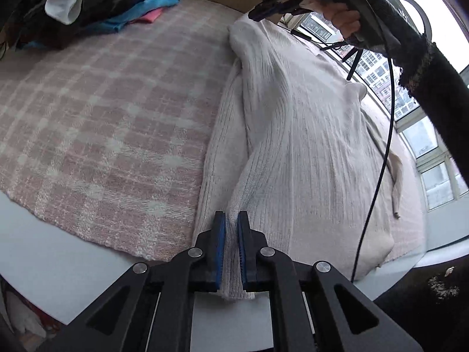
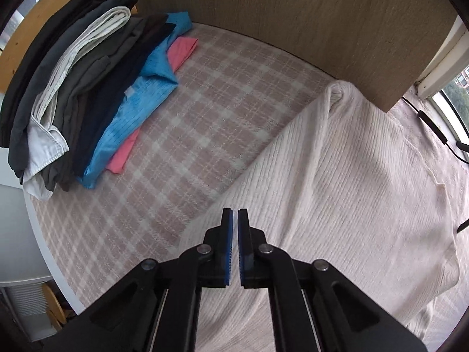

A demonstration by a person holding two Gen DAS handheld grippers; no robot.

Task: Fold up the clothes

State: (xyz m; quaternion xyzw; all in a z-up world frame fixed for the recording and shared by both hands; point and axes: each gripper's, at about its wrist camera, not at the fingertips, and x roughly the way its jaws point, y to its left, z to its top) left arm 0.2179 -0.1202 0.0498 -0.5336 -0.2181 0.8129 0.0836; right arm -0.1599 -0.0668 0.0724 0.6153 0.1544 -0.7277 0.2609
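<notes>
The cream ribbed sweater (image 1: 293,135) lay spread on the pink plaid cloth (image 1: 111,111) that covered the table (image 1: 58,270), stretching away ahead of both grippers. The left gripper (image 1: 231,223) was clenched on a fold of the sweater's near edge: a strip of the knit ran between its blue pads (image 1: 220,249) and hung out below them toward the camera. From that pinch the fabric rose in a long ridge away from the gripper. In the left wrist view the right gripper (image 1: 265,8) showed far ahead and above, held in a hand (image 1: 343,14) with a dark sleeve (image 1: 425,67), its tips close to the sweater's far bunched end; a black cable (image 1: 381,152) hung from it across the garment.

In its own view the right gripper (image 2: 235,220) was closed, pads nearly together with only a thin gap, over the sweater (image 2: 337,176) near its left edge; whether any cloth was caught between them I could not tell.

Far ahead and to the left of both grippers sat a stack of folded clothes (image 2: 88,88), dark, white, blue and pink, beside a wooden panel (image 2: 293,20).
</notes>
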